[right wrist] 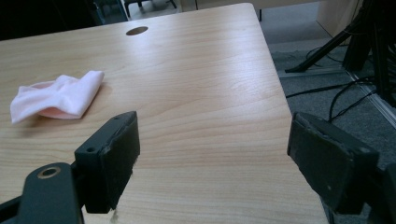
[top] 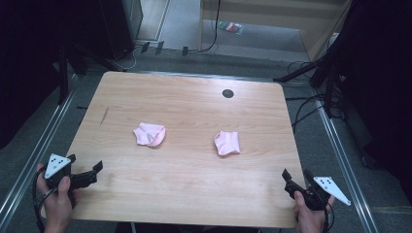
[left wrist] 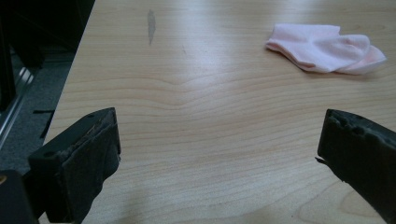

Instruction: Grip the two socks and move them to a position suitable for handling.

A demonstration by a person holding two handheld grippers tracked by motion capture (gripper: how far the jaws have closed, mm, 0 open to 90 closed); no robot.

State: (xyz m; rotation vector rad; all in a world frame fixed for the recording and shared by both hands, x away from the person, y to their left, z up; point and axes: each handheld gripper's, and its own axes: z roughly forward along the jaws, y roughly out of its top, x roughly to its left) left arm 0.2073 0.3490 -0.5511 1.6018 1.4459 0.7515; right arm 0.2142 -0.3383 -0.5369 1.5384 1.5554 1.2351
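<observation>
Jaws spread wide on both the left gripper (top: 86, 174) and right gripper (top: 295, 178), hovering at the near corners of the table (top: 194, 194) — leaving open approaches to left sock (top: 149, 134) and right sock (top: 227, 143), lying crumpled mid-table, well apart

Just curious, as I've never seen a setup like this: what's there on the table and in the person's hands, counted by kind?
Pink socks: 2, the left sock and the right sock, lying apart on the table.
Handheld grippers: 2, the left gripper and the right gripper, both open.
Total: 4
</observation>
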